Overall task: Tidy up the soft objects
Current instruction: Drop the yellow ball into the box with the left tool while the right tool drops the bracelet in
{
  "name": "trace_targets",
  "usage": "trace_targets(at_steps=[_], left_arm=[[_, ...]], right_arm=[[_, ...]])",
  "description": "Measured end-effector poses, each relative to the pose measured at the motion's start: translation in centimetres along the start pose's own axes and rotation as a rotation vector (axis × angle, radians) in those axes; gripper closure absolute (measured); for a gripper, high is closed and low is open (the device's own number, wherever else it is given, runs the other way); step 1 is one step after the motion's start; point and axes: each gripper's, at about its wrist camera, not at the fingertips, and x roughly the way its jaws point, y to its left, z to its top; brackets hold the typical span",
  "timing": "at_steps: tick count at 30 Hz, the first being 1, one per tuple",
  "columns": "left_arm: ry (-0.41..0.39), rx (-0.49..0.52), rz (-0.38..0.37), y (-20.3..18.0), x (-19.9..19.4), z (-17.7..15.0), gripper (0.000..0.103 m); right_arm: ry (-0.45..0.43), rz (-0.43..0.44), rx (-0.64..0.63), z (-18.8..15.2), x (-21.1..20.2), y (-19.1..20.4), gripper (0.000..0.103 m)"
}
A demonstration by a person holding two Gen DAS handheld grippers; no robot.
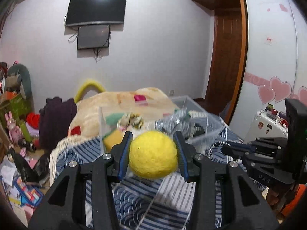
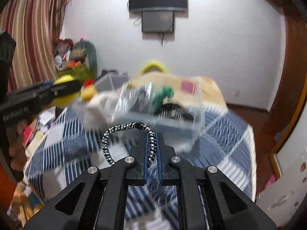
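Observation:
My left gripper [image 1: 153, 143] is shut on a yellow felt ball [image 1: 153, 154], held above the striped bed [image 1: 80, 153] just in front of two clear plastic bins [image 1: 203, 132]. The ball also shows in the right wrist view [image 2: 63, 90]. My right gripper [image 2: 152, 140] is shut on a black-and-white braided cord loop [image 2: 107, 141], above the bed in front of a clear bin [image 2: 159, 107] that holds a green soft item [image 2: 163, 95] and dark things. The right wrist view is motion-blurred.
A yellow sponge [image 1: 113, 140], green felt piece [image 1: 113, 118] and a small striped toy [image 1: 132, 120] sit in the left bin. A beige blanket [image 1: 119, 103] lies behind. Clutter covers the floor at the left [image 1: 17, 172]. A wardrobe [image 1: 272, 57] stands on the right.

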Motion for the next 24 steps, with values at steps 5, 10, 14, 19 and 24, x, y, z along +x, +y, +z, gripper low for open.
trace_targets(at_steps=[5, 10, 14, 19, 24], left_arm=[[-0.004, -0.005, -0.033, -0.3, 2.9, 1.6, 0.060], [0.074, -0.053, -0.064, -0.2, 7.5, 1.5, 0.060], [0.133, -0.075, -0.052, 0.3, 10.0, 0.4, 0.060], [0.161, -0.065, -0.080, 0.0, 10.0, -0.8, 0.045], [0.130, -0.059, -0.074, -0.6, 8.1, -0.7, 0.041]], right_arm=[[-0.046, -0.057, 0.016, 2.2, 1.4, -1.1, 0.096], [-0.031, -0.110, 0.050, 3.0, 4.1, -2.5, 0.096], [0.015, -0.150, 0.029, 2.4, 5.5, -2.6, 0.095], [0.035, -0.161, 0.001, 1.8, 4.4, -2.4, 0.081], [-0.012, -0.130, 0.022, 2.0, 1.9, -3.0, 0.061]])
